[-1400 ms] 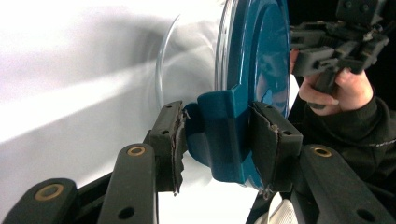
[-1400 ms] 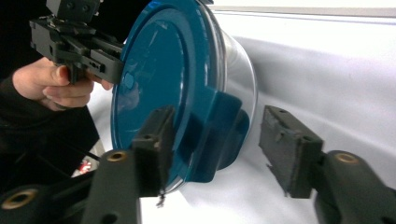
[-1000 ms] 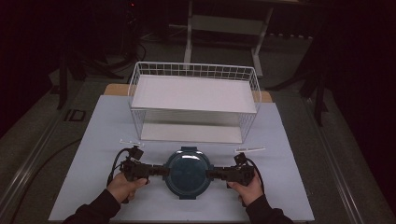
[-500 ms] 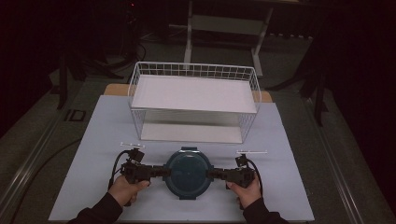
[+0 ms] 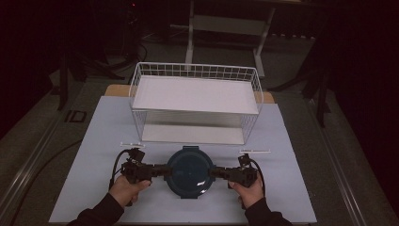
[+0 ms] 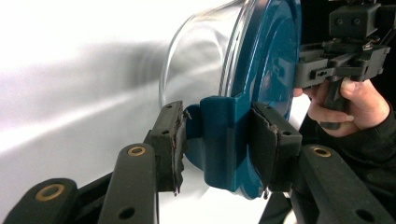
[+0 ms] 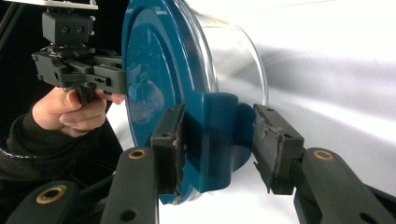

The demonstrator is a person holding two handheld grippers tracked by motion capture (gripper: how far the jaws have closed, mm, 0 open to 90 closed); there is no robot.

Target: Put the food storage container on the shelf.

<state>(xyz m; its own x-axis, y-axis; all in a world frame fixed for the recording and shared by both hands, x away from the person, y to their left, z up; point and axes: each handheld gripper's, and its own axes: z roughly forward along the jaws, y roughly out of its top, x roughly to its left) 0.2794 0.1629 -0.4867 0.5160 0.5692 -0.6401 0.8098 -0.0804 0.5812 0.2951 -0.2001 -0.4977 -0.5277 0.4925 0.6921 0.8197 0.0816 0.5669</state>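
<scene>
sits on the table (image 5: 94, 141) before the wire basket (image 5: 195, 101): blue-lidded container (image 5: 189, 172), left gripper (image 5: 160, 170) clamping its left clip, right gripper (image 5: 214, 173) astride right clip, narrowly apart.

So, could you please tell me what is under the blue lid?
Under the blue lid sits a clear round container on the white table. Its wall looks clear with nothing visible through it, but the lid hides the inside from above.

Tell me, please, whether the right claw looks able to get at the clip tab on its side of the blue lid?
Probably yes: the right claw already straddles the tab of the blue lid, nothing between.
</scene>
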